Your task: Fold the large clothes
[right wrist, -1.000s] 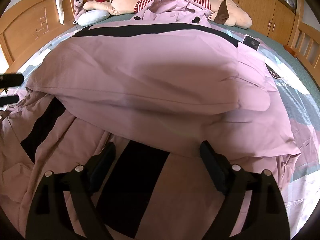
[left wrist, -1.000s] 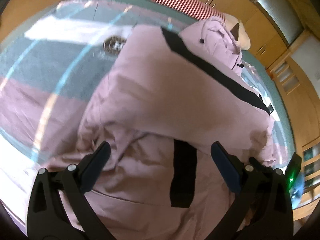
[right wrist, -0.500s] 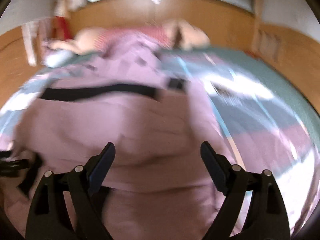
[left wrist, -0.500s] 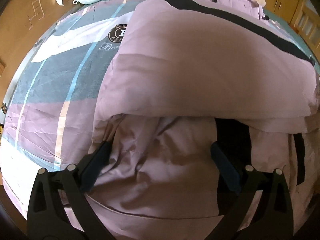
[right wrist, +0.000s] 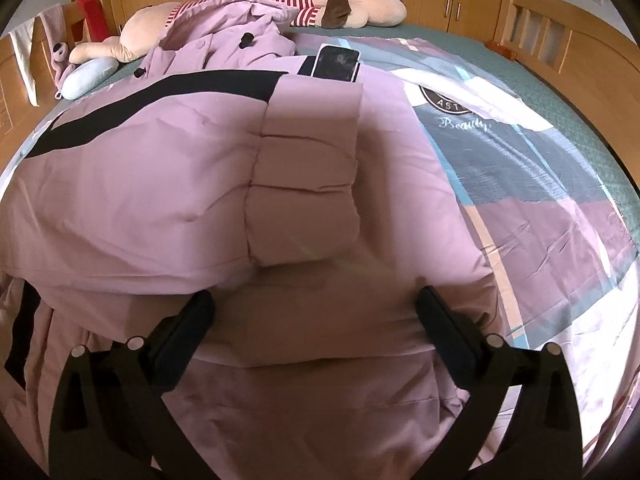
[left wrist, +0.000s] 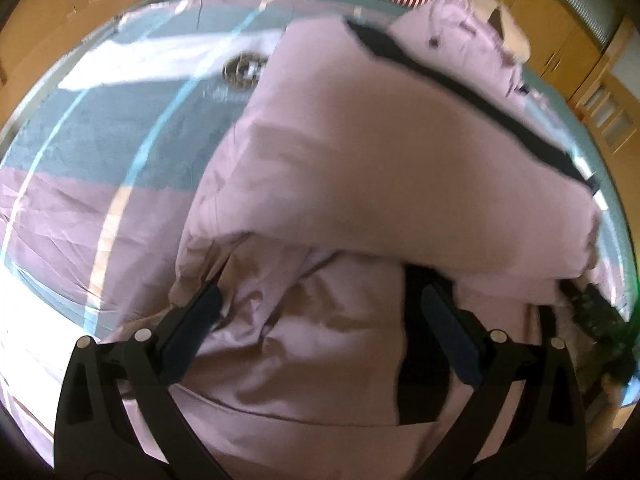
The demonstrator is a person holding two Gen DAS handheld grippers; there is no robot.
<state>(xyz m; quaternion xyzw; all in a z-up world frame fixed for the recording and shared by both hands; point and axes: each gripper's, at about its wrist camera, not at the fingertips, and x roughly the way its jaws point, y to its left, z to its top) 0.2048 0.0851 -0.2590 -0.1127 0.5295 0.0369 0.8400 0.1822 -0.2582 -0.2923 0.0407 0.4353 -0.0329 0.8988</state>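
A large pink padded coat [right wrist: 168, 184] with black stripes lies spread on the bed, its sleeves folded over the body and its hood toward the headboard. It fills the left wrist view too [left wrist: 380, 168]. My left gripper [left wrist: 320, 304] is open and empty, just above the coat's crumpled lower part. My right gripper [right wrist: 316, 304] is open and empty over the coat's lower right part, below a folded sleeve [right wrist: 308, 180]. A black patch [right wrist: 336, 62] sits on the coat's upper part.
The coat lies on a patterned pink, grey and white bedsheet [right wrist: 540, 168]. A striped plush toy [right wrist: 352, 4] and a pale blue pillow [right wrist: 86, 76] lie at the headboard. Wooden bed rails [right wrist: 560, 44] and wardrobes surround the bed.
Both grippers stay open. The right view has swung back from the bed's right side toward the folded sleeve. The left view has shifted a little over the lower coat.
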